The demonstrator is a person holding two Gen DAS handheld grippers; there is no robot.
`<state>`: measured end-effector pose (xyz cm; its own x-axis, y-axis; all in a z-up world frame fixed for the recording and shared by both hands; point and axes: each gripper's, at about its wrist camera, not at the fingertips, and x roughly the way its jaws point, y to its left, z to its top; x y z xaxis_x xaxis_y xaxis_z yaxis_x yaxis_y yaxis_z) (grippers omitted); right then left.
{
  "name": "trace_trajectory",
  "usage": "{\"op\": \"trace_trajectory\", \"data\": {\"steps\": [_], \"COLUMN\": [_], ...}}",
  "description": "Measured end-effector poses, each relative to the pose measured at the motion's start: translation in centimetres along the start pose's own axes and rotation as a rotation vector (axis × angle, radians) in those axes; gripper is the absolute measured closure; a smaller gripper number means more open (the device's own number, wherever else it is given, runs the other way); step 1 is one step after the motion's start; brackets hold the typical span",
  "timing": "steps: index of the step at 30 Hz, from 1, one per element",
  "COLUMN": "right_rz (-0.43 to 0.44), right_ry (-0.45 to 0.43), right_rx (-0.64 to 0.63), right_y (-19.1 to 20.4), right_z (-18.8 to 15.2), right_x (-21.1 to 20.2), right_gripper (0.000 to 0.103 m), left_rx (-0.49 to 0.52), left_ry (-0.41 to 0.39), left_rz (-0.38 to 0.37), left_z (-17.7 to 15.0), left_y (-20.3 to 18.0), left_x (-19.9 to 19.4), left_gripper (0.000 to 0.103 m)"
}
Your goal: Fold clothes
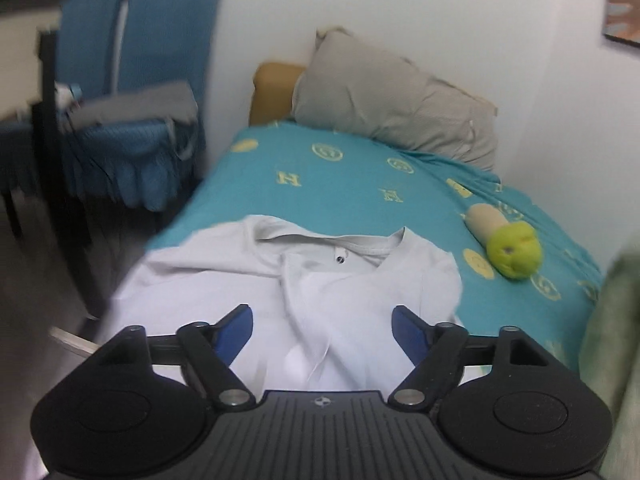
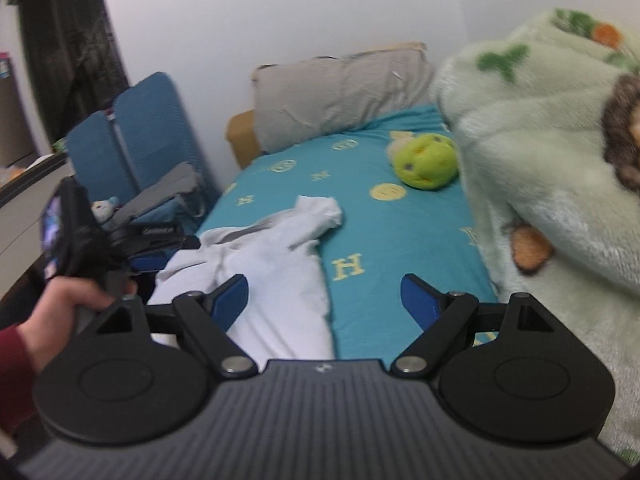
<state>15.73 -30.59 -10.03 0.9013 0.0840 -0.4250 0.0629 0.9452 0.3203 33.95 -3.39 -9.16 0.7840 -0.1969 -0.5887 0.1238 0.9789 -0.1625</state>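
A white shirt (image 1: 304, 296) lies crumpled on the teal bed sheet (image 1: 340, 176), collar toward the pillow. My left gripper (image 1: 322, 320) hovers over its lower part, open, with no cloth pinched between the blue pads. The same white shirt (image 2: 276, 248) shows in the right wrist view, one sleeve reaching toward the middle of the bed sheet (image 2: 400, 240). My right gripper (image 2: 324, 298) stands open above the shirt's right edge and the bare sheet. The left gripper's body (image 2: 148, 240), in a hand, appears at the left there.
A grey pillow (image 1: 396, 100) leans at the bed's head. A green plush toy (image 1: 508, 248) lies on the sheet to the right. A fluffy green blanket (image 2: 540, 160) piles along the right side. Blue chairs (image 1: 136, 80) with clothes stand left of the bed.
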Motion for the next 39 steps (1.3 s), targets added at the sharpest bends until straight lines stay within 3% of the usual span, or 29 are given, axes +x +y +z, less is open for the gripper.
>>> {"op": "trace_trajectory", "data": {"steps": [5, 9, 14, 18, 25, 30, 34, 39], "right_rz": [0.046, 0.035, 0.021, -0.017, -0.050, -0.007, 0.005, -0.010], "right_ry": [-0.021, -0.055, -0.091, -0.070, -0.045, -0.028, -0.074, -0.092], "right_rx": [-0.024, -0.044, -0.049, -0.098, -0.045, -0.030, -0.048, 0.023], "right_y": [1.4, 2.9, 4.4, 5.9, 7.3, 7.8, 7.6, 5.4], "right_z": [-0.7, -0.8, -1.0, -1.6, 0.0, 2.8, 3.0, 2.6], "right_x": [-2.4, -4.6, -7.2, -8.5, -12.5, -17.1, -19.7, -19.3], "right_gripper": [0.018, 0.018, 0.018, 0.018, 0.018, 0.018, 0.018, 0.018], "left_rx": [0.081, 0.163, 0.078, 0.047, 0.084, 0.048, 0.008, -0.104], "left_ry": [-0.045, -0.126, -0.130, -0.092, -0.102, -0.056, -0.020, 0.101], "left_rz": [0.024, 0.042, -0.010, -0.003, -0.057, -0.145, -0.221, -0.375], "left_z": [-3.2, -5.7, -9.8, -12.6, -13.2, -13.4, -14.0, -15.2], "left_y": [-0.7, -1.4, -0.4, 0.2, -0.5, -0.5, -0.5, -1.1], "left_x": [-9.6, -16.8, -22.7, -24.1, -24.7, -24.3, -24.1, -22.7], "left_gripper": [0.024, 0.024, 0.023, 0.023, 0.022, 0.021, 0.021, 0.021]}}
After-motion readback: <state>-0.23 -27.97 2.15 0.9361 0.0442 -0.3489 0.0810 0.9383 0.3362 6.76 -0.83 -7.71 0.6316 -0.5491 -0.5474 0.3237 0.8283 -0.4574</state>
